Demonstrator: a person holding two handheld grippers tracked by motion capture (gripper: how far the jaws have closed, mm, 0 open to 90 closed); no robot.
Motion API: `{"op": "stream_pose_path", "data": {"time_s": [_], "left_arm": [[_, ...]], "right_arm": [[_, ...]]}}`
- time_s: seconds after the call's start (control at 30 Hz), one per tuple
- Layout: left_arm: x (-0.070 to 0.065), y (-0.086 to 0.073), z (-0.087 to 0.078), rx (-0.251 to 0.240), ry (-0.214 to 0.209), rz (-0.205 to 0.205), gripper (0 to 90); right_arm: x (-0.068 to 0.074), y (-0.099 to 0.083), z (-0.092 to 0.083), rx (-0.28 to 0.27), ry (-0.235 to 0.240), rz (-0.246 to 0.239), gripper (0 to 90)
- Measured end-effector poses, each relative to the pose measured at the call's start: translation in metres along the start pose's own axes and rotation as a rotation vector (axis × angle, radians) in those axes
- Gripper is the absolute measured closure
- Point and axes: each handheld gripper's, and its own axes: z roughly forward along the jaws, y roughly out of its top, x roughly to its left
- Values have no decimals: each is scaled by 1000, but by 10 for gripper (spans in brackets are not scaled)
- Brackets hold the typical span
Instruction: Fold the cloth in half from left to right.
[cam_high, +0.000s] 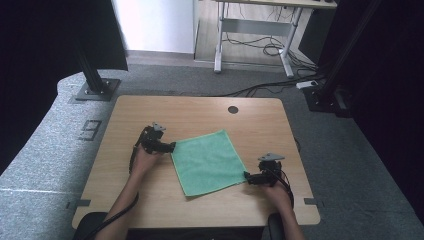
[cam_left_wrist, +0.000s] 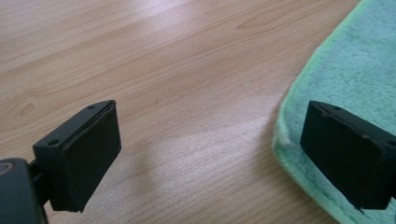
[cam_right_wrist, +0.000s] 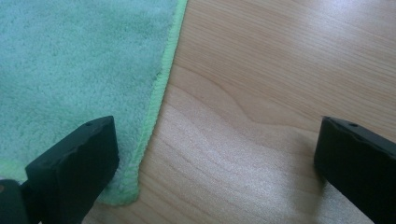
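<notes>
Green cloth (cam_high: 209, 162) flat on wooden table (cam_high: 200, 112). Left gripper (cam_high: 171, 147) at left corner, jaws spread wide. Right gripper (cam_high: 247, 175) at right corner, jaws spread, nothing pinched.

Left tool (cam_high: 171, 146) jaws wide apart; right tool (cam_high: 248, 176) likewise.

Wooden table (cam_high: 150, 205); grey carpet (cam_high: 45, 150); desk frame (cam_high: 255, 27), cables (cam_high: 265, 47) behind.

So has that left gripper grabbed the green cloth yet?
Cannot tell about contact. In the left gripper view the left gripper stands open, one jaw over the green cloth at its edge, but no gap or contact shows plainly.
</notes>
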Motion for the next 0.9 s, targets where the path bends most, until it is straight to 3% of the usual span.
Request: {"op": "stream_pose_path", "data": {"time_s": [0.27, 0.43, 0.6, 0.9], "left_arm": [[2, -3, 10, 29, 30, 5, 50], [2, -6, 11, 8, 20, 5, 48], [8, -6, 13, 20, -32, -33, 63], [9, -6, 13, 21, -35, -37, 65]], "right_arm": [[0, 0, 0, 0, 1, -1, 0], [0, 0, 0, 1, 4, -2, 0], [-2, 0, 0, 1, 17, -9, 0], [-7, 2, -5, 8, 29, 2, 12]]}}
